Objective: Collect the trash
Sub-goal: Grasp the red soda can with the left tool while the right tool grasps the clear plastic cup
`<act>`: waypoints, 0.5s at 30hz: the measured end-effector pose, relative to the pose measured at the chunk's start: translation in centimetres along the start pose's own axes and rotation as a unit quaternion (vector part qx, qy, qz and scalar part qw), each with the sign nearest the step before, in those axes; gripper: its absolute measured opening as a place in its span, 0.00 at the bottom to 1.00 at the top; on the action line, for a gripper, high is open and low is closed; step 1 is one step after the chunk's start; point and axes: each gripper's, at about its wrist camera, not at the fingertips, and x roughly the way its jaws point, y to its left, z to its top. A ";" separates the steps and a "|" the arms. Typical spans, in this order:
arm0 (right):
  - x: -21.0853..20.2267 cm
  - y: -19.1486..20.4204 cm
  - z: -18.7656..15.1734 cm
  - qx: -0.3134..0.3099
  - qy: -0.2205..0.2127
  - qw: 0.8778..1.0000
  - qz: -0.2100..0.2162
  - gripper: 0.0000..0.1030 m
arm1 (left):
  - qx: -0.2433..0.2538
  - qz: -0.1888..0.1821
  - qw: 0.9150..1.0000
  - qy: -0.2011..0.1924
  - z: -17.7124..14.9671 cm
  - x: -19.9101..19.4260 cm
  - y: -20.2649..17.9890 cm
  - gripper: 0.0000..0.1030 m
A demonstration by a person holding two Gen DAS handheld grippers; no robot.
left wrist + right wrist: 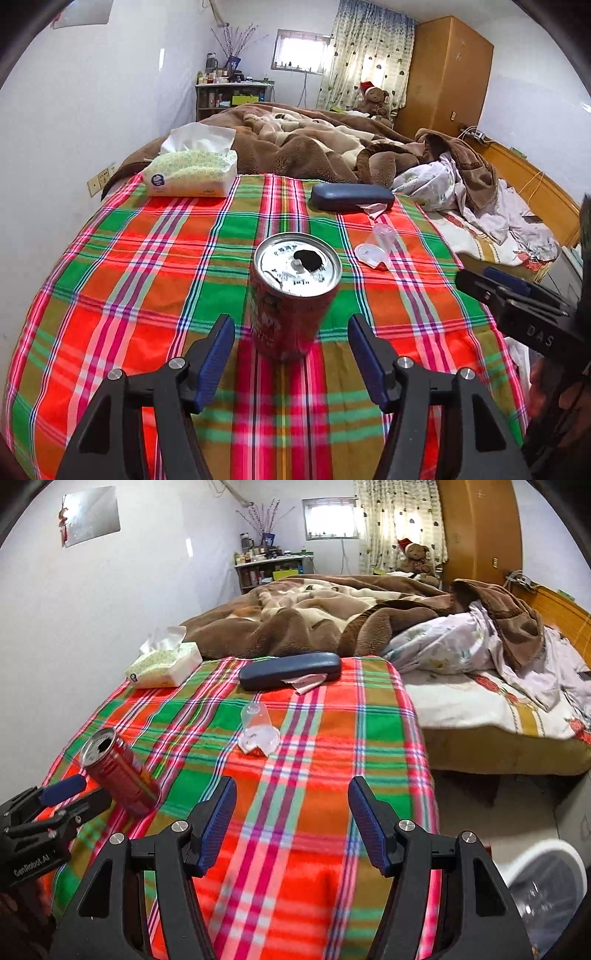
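Thin red aluminium, the opened can (293, 295) stands mid-frame on the plaid cloth (147, 277) between the left gripper's (291, 354) spread, untouching jaws (probably empty, light, easily dented; grip mid-body), while the right gripper (291, 823) is apart, empty.

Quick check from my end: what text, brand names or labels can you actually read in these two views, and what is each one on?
"GenRobot.AI": body of the left hand-held gripper.
"DAS": body of the right hand-held gripper; cut off, maybe part of a longer word.
Red can: print on lid and side, too blurred to read.
Tissue pack: round logo and small print, unreadable.
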 end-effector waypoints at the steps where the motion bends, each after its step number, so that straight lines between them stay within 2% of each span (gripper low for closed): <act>1: 0.5 0.1 0.2 -0.003 0.001 1.000 0.000 0.62 | 0.001 0.003 1.000 0.001 0.1 0.4 0.0 0.61; 9: 4.1 1.4 1.6 -0.027 0.019 0.999 0.020 0.62 | 0.010 0.011 1.000 0.007 1.1 3.1 0.1 0.62; 15: 5.7 2.3 2.5 -0.045 0.020 0.999 0.024 0.62 | 0.010 0.006 1.000 0.004 1.4 3.4 0.5 0.61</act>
